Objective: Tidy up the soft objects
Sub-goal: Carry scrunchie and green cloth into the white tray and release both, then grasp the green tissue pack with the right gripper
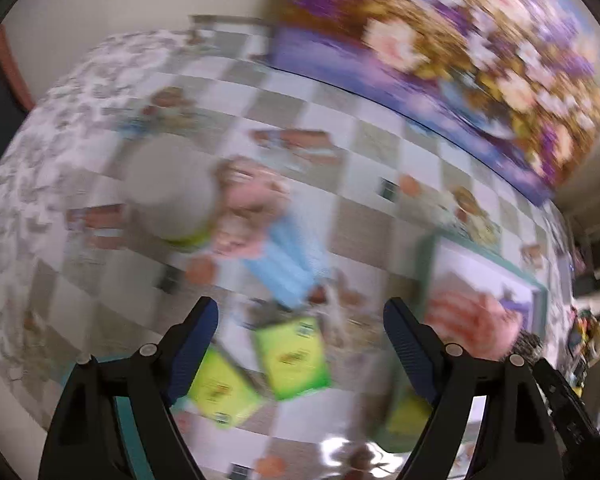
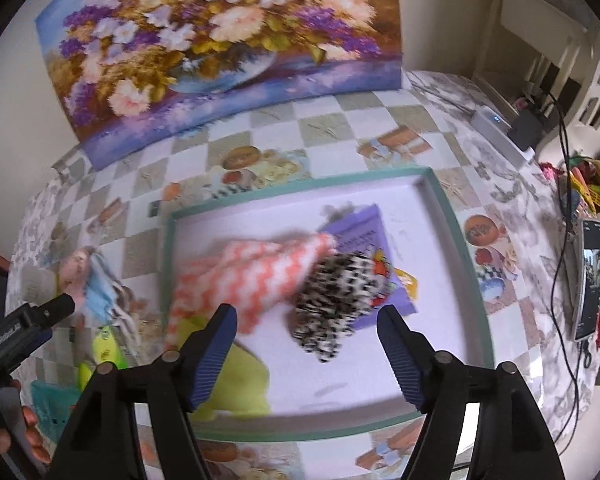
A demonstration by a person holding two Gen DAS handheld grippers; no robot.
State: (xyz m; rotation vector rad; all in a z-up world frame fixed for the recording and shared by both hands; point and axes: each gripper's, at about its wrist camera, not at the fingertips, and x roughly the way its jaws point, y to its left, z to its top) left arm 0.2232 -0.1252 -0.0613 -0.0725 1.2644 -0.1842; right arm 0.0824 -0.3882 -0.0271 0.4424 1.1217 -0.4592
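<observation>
My right gripper [image 2: 306, 344] stands open above a shallow teal-rimmed tray [image 2: 444, 208], with nothing between its fingers. In the tray lie an orange-and-white zigzag cloth [image 2: 252, 276], a leopard-print soft piece [image 2: 336, 300], a yellow-green cloth [image 2: 240, 380] and a purple card [image 2: 364, 248]. My left gripper [image 1: 302, 344] is also open and holds nothing, over the checked tablecloth to the left of the tray [image 1: 540, 292]. The left wrist view is blurred. Below the left gripper are two green packets [image 1: 292, 356]; beyond them lie a light blue cloth [image 1: 288, 264] and a pink soft thing [image 1: 244, 208].
A pale cylinder [image 1: 168, 188] stands next to the pink thing. A large flower painting [image 2: 220, 40] leans against the wall at the table's back. A phone [image 2: 588, 276], cables and clutter fill the right edge. A hand [image 2: 20, 428] holds the other tool at the lower left.
</observation>
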